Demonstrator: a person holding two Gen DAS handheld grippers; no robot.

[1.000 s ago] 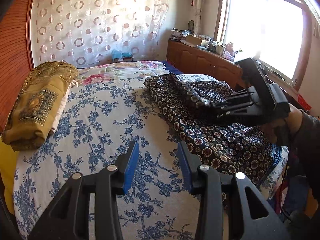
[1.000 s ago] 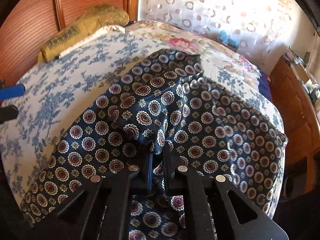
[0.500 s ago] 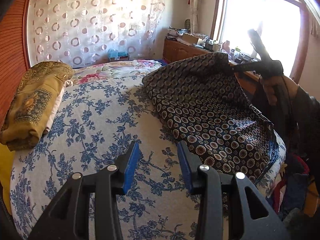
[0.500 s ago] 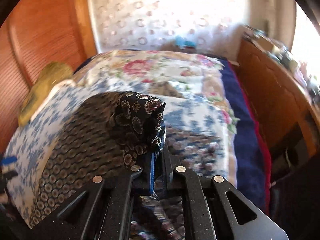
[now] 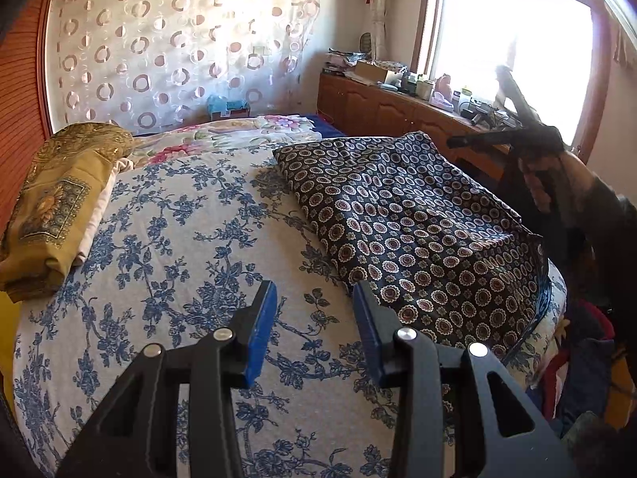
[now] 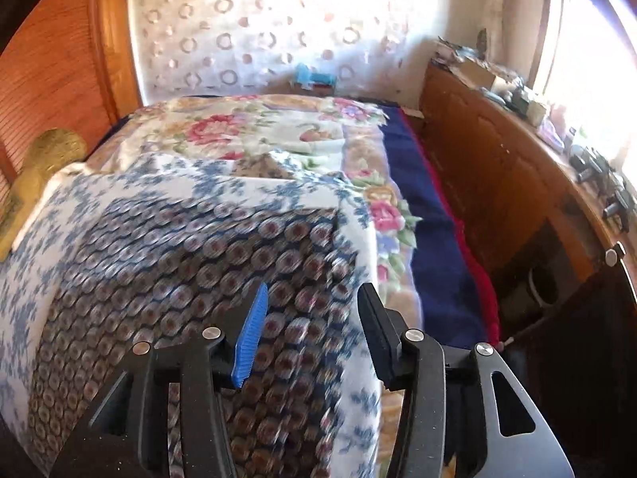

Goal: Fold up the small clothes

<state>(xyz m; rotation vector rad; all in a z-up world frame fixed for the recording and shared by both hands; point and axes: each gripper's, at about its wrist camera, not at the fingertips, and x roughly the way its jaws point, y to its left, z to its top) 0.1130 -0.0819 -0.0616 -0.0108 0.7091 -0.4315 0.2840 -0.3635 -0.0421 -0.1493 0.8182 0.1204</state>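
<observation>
Cloth [image 5: 414, 223] now dropped flat, folded on floral bed [image 5: 191, 263] | right gripper [image 6: 310, 330] opening, empty, though blurry | left gripper [image 5: 314, 326] half-open, empty | sunny window [image 5: 513, 51]

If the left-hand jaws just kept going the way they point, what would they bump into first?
Most likely the blue-flowered bedsheet: the left gripper tilts down at bare sheet, jaws empty. The dark patterned cloth lies just right of that line, though depth is hard to judge.

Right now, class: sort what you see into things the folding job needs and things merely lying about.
Job: dark patterned garment; left gripper, open and empty; right gripper, opening, nothing between its jaws.

Lying about: yellow folded bundle; cluttered cabinet top; circle-patterned curtain.
</observation>
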